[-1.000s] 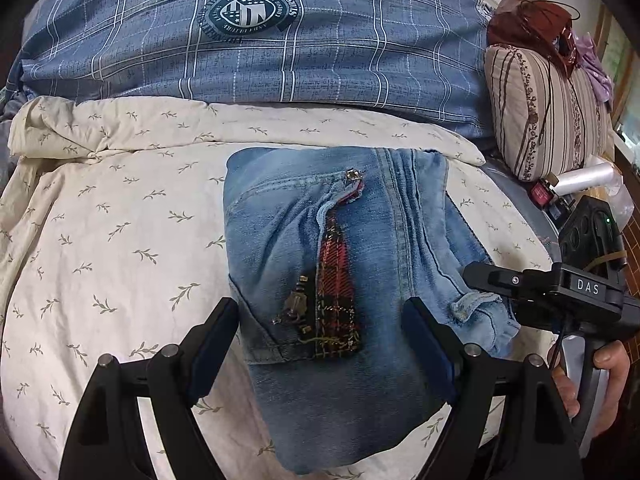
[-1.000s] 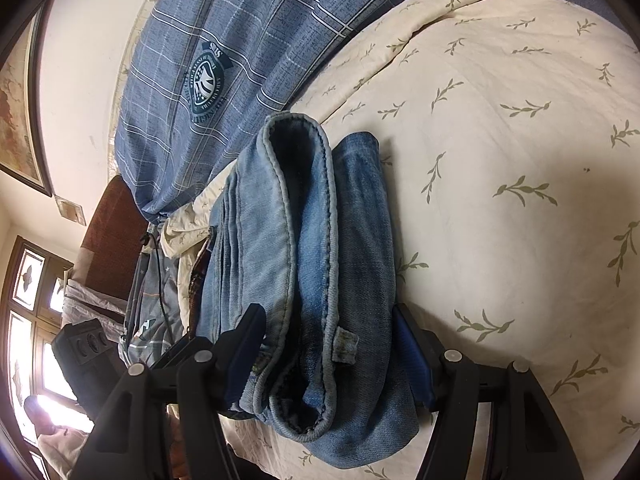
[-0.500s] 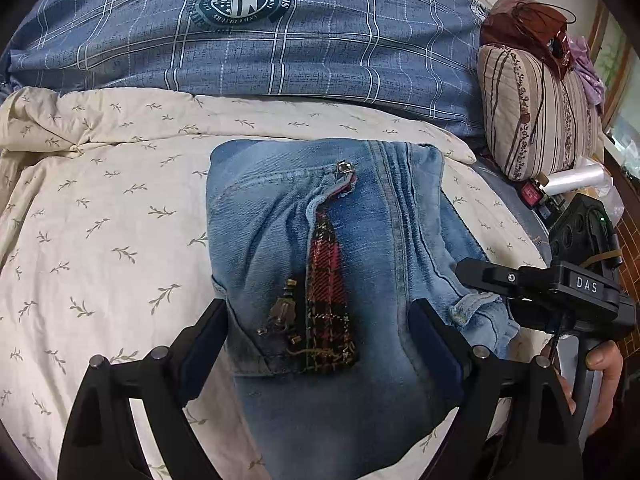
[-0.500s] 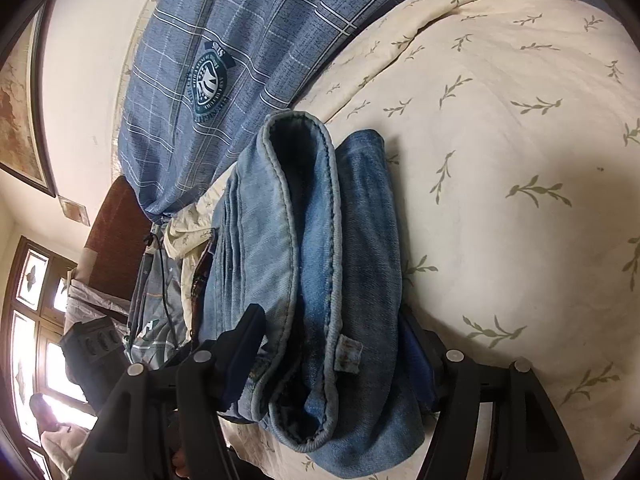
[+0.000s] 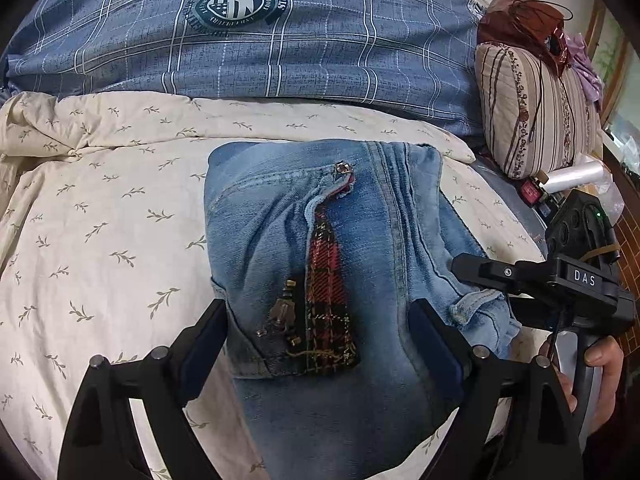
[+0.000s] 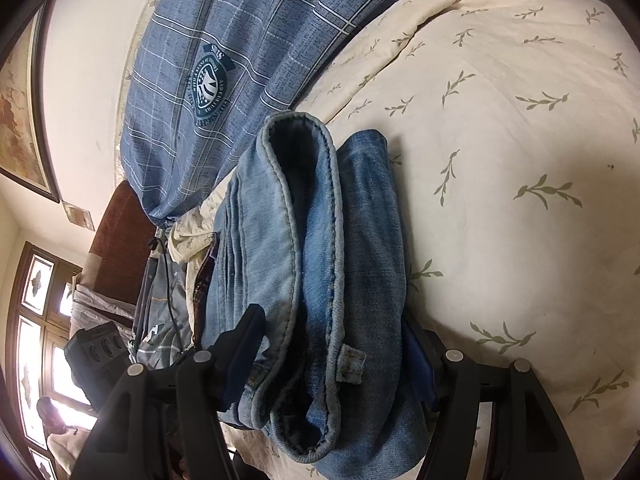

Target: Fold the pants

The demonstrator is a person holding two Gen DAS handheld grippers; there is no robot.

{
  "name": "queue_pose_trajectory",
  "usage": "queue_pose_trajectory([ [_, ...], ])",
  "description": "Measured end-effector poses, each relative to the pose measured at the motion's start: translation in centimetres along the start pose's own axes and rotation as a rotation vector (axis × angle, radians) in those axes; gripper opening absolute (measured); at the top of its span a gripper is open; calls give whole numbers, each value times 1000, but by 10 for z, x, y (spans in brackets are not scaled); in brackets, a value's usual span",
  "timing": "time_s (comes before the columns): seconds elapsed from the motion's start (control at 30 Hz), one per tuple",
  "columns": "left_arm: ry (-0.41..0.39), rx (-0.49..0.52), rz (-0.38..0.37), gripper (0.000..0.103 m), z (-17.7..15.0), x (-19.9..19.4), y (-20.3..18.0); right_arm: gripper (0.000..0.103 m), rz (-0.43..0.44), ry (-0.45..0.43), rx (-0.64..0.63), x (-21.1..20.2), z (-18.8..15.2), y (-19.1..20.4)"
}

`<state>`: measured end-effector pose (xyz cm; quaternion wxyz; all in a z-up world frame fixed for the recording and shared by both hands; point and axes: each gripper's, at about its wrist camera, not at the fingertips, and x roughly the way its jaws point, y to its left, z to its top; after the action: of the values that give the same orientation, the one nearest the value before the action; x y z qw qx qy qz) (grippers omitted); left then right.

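The folded blue jeans (image 5: 360,240) lie in a thick stack on the cream leaf-print bedspread (image 5: 100,240), with a red plaid patch and a brass zipper pull on top. My left gripper (image 5: 320,344) is open, its jaws straddling the near end of the stack. My right gripper (image 6: 332,344) is open too, its jaws on either side of the waistband end of the jeans (image 6: 312,260). The right gripper also shows in the left wrist view (image 5: 496,272), at the right edge of the jeans.
A blue plaid duvet (image 5: 280,40) with a round badge lies along the far side. A striped pillow (image 5: 532,112) with a brown bag on it sits far right. A plastic roll (image 5: 572,176) and small items lie by the bed's right edge.
The left gripper shifted slightly over the jeans, then drew back a little. The right gripper moved in a bit closer around the waistband end. The jeans stayed put.
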<state>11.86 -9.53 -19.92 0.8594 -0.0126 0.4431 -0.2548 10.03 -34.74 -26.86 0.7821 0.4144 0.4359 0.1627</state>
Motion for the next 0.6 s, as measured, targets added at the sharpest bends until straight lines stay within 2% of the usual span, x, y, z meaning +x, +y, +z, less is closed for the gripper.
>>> queue_pose_trajectory([
  [0.6, 7, 3, 13, 91, 2, 3, -2, 69, 12, 9, 5, -2, 0, -4],
])
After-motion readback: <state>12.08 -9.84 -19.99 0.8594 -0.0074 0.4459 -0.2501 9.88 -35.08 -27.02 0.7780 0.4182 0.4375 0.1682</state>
